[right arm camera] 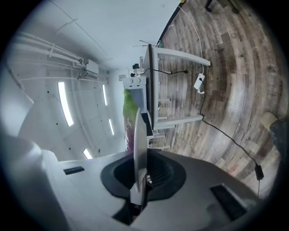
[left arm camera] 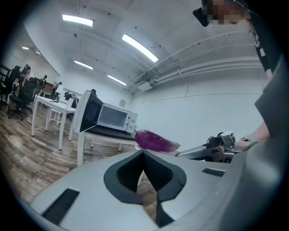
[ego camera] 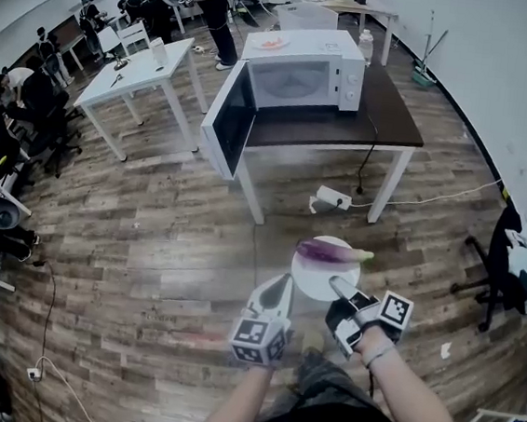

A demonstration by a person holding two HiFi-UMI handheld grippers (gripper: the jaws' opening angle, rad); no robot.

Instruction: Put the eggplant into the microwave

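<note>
A purple eggplant (ego camera: 332, 251) with a green stem lies on a small white plate (ego camera: 317, 281) held above the wooden floor. My right gripper (ego camera: 338, 284) is shut on the plate's near rim. The right gripper view shows the plate (right arm camera: 138, 144) edge-on between the jaws, with the eggplant (right arm camera: 128, 118) beyond it. My left gripper (ego camera: 280, 290) is just left of the plate with its jaws shut and nothing between them. In its view the eggplant (left arm camera: 156, 141) lies ahead. The white microwave (ego camera: 301, 74) stands on a dark table (ego camera: 386, 115) with its door (ego camera: 231, 118) swung open; it also shows far ahead in the left gripper view (left arm camera: 113, 118).
A power strip (ego camera: 332, 199) and its cable lie on the floor under the dark table. White tables (ego camera: 142, 71) and seated people are at the left. An office chair (ego camera: 511, 264) stands at the right. A bottle (ego camera: 365, 46) is on the table beside the microwave.
</note>
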